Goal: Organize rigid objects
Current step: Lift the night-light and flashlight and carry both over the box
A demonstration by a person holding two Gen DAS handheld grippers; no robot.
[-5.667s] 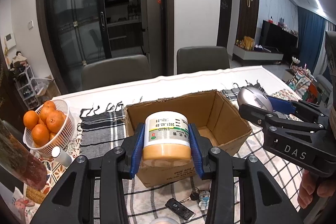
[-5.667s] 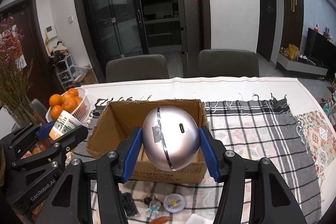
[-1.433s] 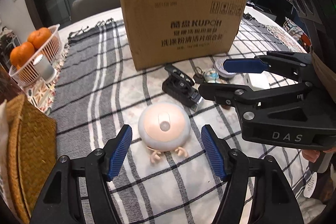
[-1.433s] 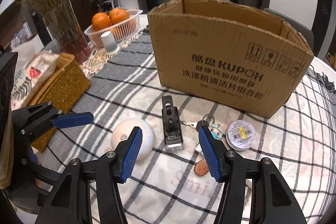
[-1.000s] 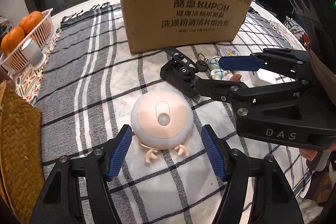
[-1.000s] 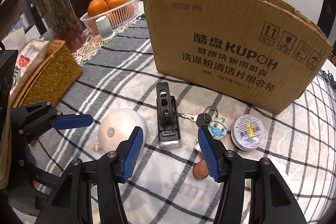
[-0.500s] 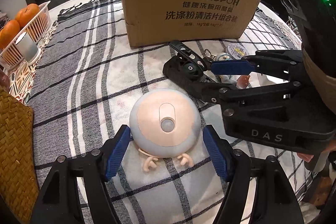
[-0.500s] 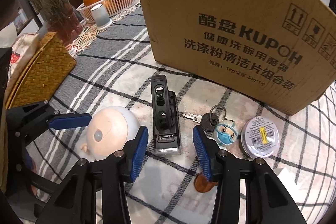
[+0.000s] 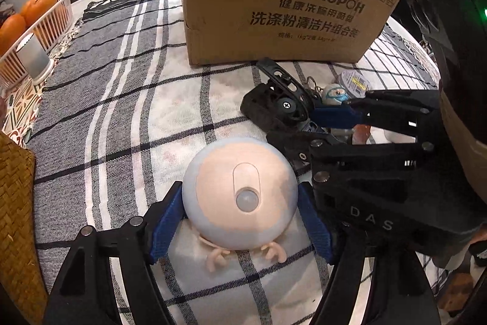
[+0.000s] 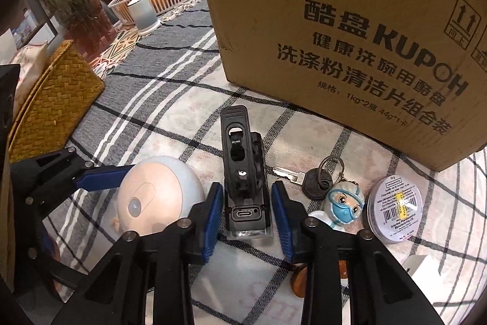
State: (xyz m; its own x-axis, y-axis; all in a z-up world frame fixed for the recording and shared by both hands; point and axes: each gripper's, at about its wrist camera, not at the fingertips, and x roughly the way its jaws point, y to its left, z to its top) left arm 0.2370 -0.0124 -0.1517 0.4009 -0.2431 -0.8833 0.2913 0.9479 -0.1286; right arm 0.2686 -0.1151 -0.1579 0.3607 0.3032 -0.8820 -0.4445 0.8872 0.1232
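round toy: the pale dome-shaped night-light figure sits on the checked cloth, in front of the cardboard box.
black gadget: a slim black device lies flat just beside the toy, its port end facing the right camera.
left gripper: blue pads look pressed against the toy's flanks, seemingly clasping it.
right gripper: pads bracket the device with slim gaps, not yet clenched.
doing it well: squeeze the dome across its widest line, lift straight, clear the box rim.
nearby: key ring with masked figurine and a round tin lie close; avoid snagging them.
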